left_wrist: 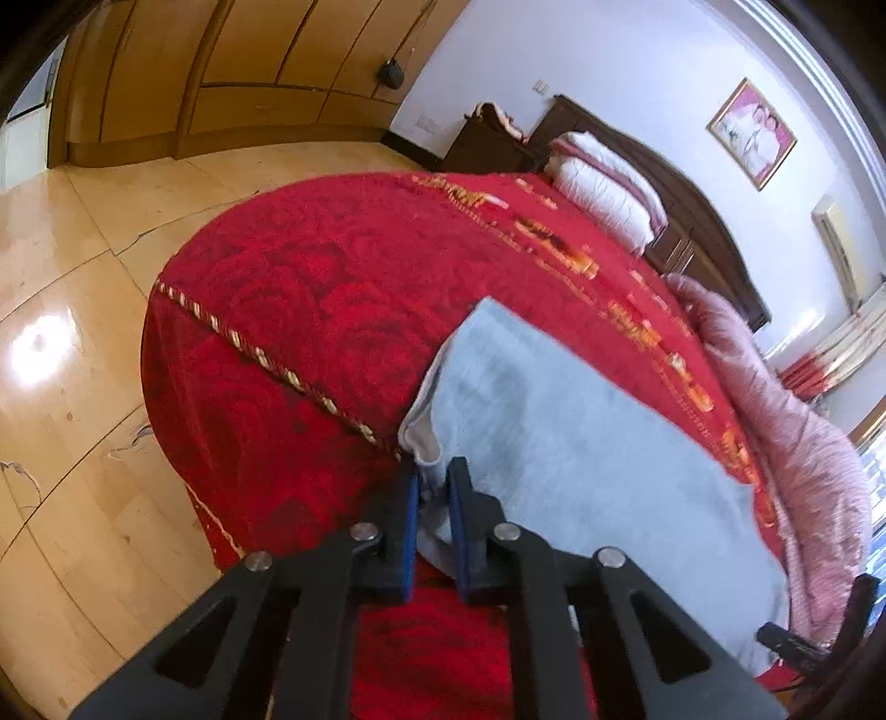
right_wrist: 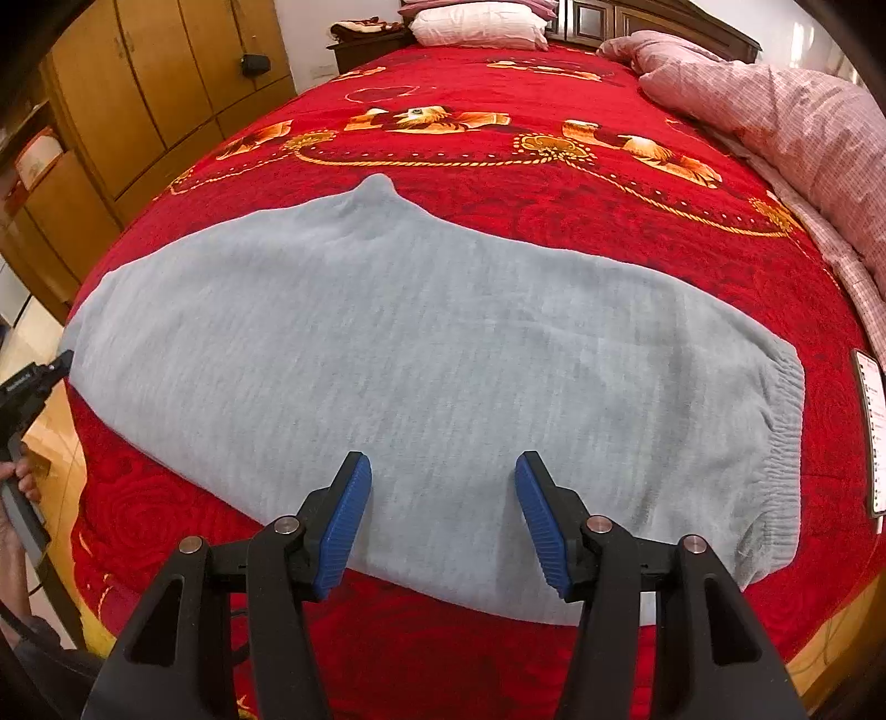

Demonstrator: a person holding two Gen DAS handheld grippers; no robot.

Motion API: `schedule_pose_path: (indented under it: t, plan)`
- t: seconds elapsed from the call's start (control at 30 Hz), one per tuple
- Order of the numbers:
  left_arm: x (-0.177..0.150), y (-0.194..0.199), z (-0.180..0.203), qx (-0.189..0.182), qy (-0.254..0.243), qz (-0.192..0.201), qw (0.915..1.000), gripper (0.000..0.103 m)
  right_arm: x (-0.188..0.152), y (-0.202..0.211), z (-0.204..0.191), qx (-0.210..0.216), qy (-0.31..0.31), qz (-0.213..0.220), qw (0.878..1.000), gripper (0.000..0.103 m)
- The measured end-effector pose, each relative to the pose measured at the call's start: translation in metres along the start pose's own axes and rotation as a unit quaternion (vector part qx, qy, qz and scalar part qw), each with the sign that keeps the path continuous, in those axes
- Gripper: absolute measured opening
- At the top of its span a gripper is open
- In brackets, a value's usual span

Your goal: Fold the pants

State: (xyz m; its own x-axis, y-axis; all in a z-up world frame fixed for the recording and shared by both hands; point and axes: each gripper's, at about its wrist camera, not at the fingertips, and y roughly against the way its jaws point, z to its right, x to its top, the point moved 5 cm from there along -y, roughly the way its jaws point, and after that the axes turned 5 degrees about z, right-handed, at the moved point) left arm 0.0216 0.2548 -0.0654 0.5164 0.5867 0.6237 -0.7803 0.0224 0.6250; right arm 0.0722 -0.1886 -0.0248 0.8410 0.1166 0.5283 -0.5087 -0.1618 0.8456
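left gripper (left_wrist: pixel 432 498): nearly closed, pinching the pants (left_wrist: pixel 581 443) cuff at lower centre | right gripper (right_wrist: pixel 443 498): half open, empty, over pants mid-frame | red bedspread (left_wrist: pixel 332 288) beneath

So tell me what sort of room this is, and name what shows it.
A home bedroom, almost certainly. A large bed under a red blanket fills the view, with a white pillow against a dark wooden headboard, and a wooden wardrobe stands along the wall.
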Motion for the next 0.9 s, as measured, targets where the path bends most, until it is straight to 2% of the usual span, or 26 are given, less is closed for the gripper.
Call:
schedule_pose_path:
  t: [0.17, 0.33, 0.53, 0.63, 0.77, 0.9]
  plan:
    - [0.015, 0.026, 0.018, -0.040, 0.008, 0.023, 0.9989, 0.009, 0.000, 0.001, -0.002, 0.010, -0.004, 0.003, 1.000, 0.057]
    - [0.026, 0.049, 0.057, -0.071, -0.027, 0.045, 0.9961, 0.009, -0.001, 0.000, 0.000, 0.009, -0.005, 0.006, 1.000, 0.057]
    - [0.026, 0.070, 0.125, -0.111, -0.086, 0.060, 0.9884, 0.009, -0.003, 0.009, 0.015, 0.015, -0.029, 0.018, 0.999, 0.057]
    - [0.018, 0.070, 0.154, -0.130, -0.110, 0.051, 0.9840, 0.009, -0.005, 0.011, 0.025, 0.010, -0.041, 0.019, 0.999, 0.057]
    - [-0.001, 0.061, 0.193, -0.163, -0.139, 0.019, 0.9766, 0.009, -0.006, 0.013, 0.037, 0.003, -0.051, 0.021, 0.998, 0.057]
    - [-0.022, 0.040, 0.221, -0.167, -0.174, -0.004, 0.9705, 0.009, -0.007, 0.011, 0.046, -0.001, -0.061, 0.020, 0.998, 0.057]
